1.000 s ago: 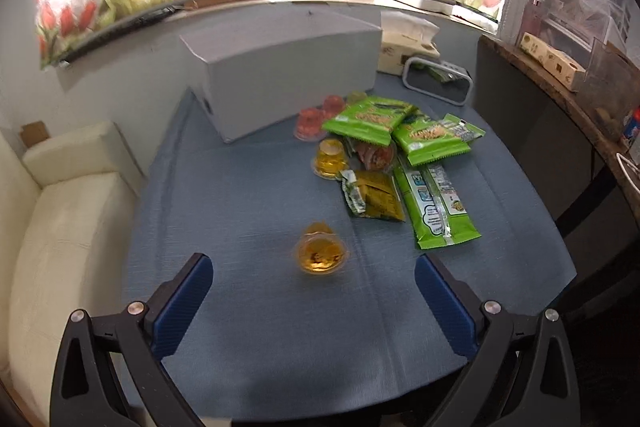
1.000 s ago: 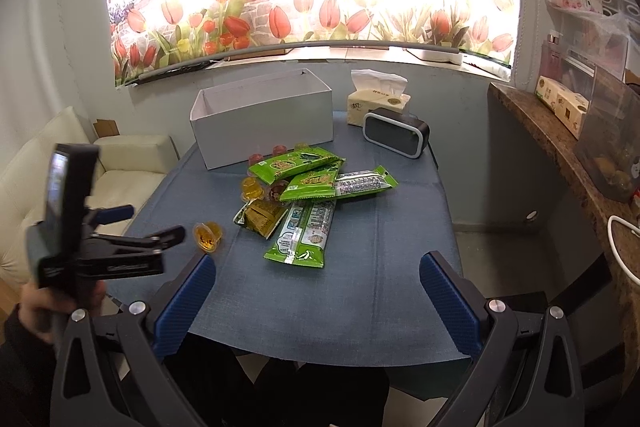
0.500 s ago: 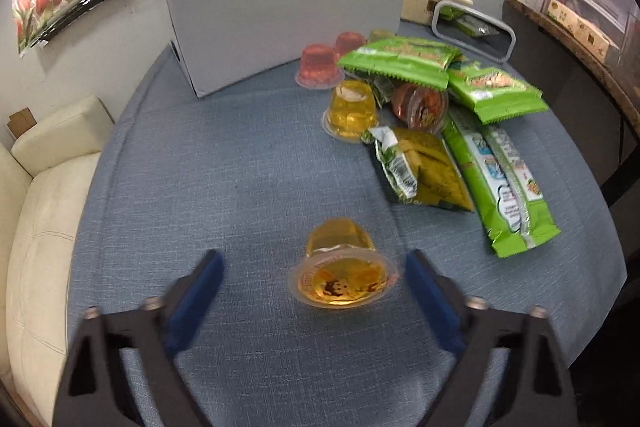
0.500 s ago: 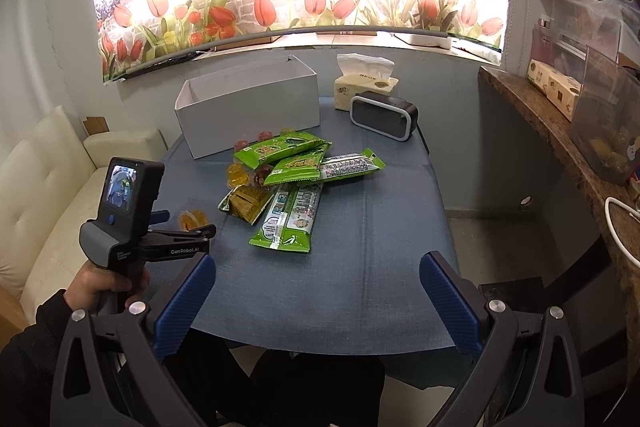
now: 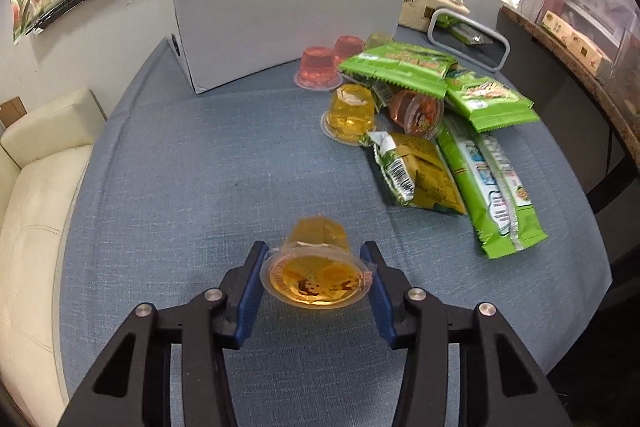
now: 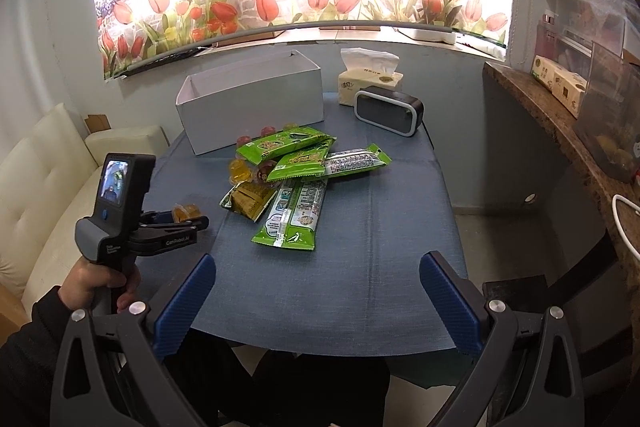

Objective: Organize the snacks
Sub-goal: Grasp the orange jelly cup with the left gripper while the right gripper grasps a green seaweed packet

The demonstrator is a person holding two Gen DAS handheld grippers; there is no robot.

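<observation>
A yellow jelly cup (image 5: 316,277) lies on its side on the blue tablecloth (image 5: 180,187), foil lid toward the camera. My left gripper (image 5: 315,255) is closing around it, and its blue pads (image 5: 250,291) touch the rim on both sides. In the right wrist view the same cup (image 6: 186,211) sits in the left gripper (image 6: 192,219), which a hand holds. My right gripper (image 6: 317,267) hangs open above the table's near edge with nothing between its fingers. Further back lie green snack packets (image 5: 492,183), more jelly cups (image 5: 350,115) and an open white box (image 6: 256,103).
A tissue box (image 6: 368,81) and a black speaker (image 6: 388,109) stand at the back right of the table. A cream sofa (image 6: 44,171) runs along the left, and a brown counter (image 6: 560,131) with boxes runs along the right.
The left gripper came down and forward to the yellow jelly cup, and its wide jaws closed in against the cup's rim. The right gripper stayed where it was.
</observation>
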